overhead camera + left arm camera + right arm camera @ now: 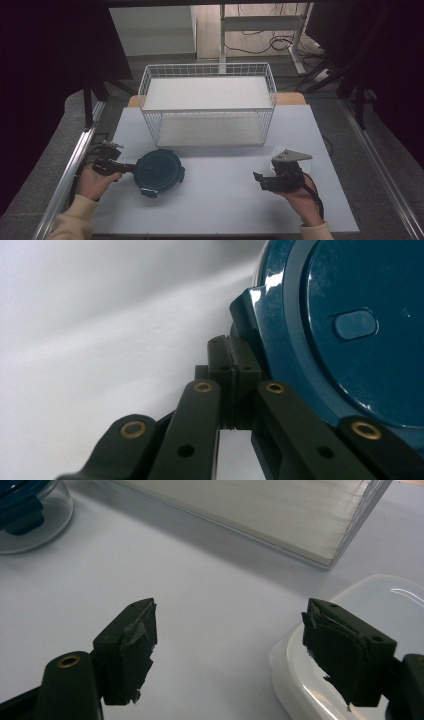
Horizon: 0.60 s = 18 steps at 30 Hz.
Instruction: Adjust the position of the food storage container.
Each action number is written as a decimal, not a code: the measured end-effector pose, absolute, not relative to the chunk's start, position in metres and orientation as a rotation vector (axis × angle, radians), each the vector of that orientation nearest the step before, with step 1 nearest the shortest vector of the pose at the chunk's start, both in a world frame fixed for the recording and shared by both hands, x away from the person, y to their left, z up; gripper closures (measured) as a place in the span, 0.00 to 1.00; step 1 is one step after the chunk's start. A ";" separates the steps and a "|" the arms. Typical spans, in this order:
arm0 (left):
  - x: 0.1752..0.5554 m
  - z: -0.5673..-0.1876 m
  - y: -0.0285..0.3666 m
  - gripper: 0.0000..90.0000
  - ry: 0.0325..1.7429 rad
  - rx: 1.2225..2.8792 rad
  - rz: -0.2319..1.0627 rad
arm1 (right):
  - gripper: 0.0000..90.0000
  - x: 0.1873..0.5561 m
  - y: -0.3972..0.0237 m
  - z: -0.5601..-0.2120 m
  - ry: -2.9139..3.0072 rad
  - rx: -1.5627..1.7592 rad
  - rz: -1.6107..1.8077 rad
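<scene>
A round container with a dark blue clip lid (pixel 160 171) sits on the table at the left. My left gripper (pixel 130 168) is shut, its tips against the lid's left edge. In the left gripper view the jaws (pixel 233 362) are pressed together beside a lid latch (pixel 246 307); I see nothing between them. My right gripper (pixel 258 180) is held open low at the right, in a hand. In the right gripper view it (pixel 230 645) gapes over bare table, and a translucent white container (pixel 365 597) lies under its right jaw.
A white wire basket (pixel 207 110) with a white shelf board stands at the back middle of the pale table (pixel 220 210). Its base edge (pixel 260 510) crosses the top of the right gripper view. A metal rail (pixel 65 180) runs along the table's left side.
</scene>
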State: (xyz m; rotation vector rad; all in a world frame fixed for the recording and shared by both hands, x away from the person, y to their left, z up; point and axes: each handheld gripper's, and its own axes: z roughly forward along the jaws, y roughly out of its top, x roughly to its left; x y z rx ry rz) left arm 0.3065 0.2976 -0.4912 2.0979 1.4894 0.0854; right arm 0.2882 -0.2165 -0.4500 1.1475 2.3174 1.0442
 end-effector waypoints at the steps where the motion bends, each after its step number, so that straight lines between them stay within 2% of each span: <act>1: 0.307 -0.492 0.295 1.00 1.482 2.105 0.077 | 0.24 0.288 -0.217 -0.450 2.317 1.149 1.044; 18: 0.303 -0.498 0.253 1.00 1.371 2.155 -0.003 | 0.24 0.288 -0.216 -0.450 2.321 1.150 1.038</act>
